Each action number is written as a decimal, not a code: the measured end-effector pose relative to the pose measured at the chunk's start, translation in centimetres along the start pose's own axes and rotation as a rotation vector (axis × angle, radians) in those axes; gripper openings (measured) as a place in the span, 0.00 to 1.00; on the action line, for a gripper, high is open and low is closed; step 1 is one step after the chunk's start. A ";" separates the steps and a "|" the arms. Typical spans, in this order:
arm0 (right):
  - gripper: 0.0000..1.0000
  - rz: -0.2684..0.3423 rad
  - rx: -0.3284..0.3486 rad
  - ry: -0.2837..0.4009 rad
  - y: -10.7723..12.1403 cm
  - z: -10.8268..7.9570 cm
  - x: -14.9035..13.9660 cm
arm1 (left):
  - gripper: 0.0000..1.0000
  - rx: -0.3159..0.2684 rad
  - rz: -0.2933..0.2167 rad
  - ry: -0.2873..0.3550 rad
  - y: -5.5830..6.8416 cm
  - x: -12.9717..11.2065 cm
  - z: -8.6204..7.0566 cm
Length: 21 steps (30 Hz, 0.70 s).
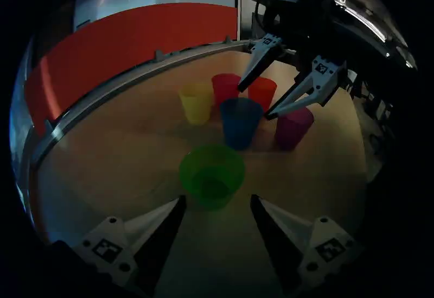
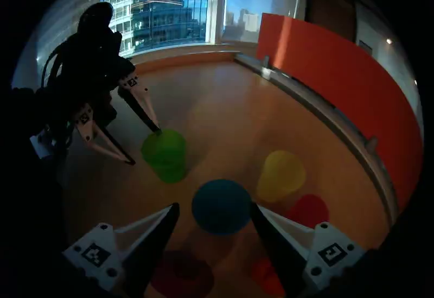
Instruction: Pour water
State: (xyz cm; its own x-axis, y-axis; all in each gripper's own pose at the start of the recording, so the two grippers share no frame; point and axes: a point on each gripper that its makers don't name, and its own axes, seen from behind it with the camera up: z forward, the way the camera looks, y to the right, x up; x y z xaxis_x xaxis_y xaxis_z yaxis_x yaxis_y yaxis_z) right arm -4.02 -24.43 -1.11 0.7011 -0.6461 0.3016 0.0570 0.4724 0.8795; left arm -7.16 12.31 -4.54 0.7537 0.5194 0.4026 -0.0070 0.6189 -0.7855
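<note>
Wooden table (image 1: 108, 151), dim light. L gripper (image 1: 217, 203) is spread wide, w/ the green cup (image 1: 211, 176) standing upright just ahead of its tips, btwn them but not clamped. Seen in the left gripper view, the blue cup (image 1: 240, 121) stands farther off, mid-table. The yellow cup (image 1: 196, 102) is to its left, the red cup (image 1: 225, 87) and orange cup (image 1: 262, 92) are behind it, and the purple cup (image 1: 293, 127) is to its right, all close together. R gripper (image 2: 213, 207) hangs over the blue cup, fingers wide apart either side of its rim; whether they touch it is hard to tell. An orange wall panel (image 1: 135, 37) runs along the table's far edge. The right gripper view has windows (image 2: 163, 10) beyond the table.
</note>
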 end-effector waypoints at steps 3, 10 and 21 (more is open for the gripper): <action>1.00 0.000 -0.005 0.010 -0.2 -0.5 0.2 | 0.87 0.006 -0.003 0.009 0.1 0.1 -0.5; 1.00 0.001 -0.022 0.044 -0.7 -1.7 0.6 | 0.87 0.028 -0.011 0.039 0.3 0.8 -1.9; 1.00 0.025 -0.071 0.134 -1.3 -4.7 1.1 | 0.87 0.083 -0.056 0.104 0.2 1.8 -4.3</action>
State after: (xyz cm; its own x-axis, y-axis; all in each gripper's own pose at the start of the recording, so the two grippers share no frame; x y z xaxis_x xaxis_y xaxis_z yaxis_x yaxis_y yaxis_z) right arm 0.02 -22.94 -3.69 0.7915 -0.5498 0.2667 0.0854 0.5317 0.8426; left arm -2.96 10.82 -6.04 0.8182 0.4219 0.3905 -0.0141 0.6939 -0.7200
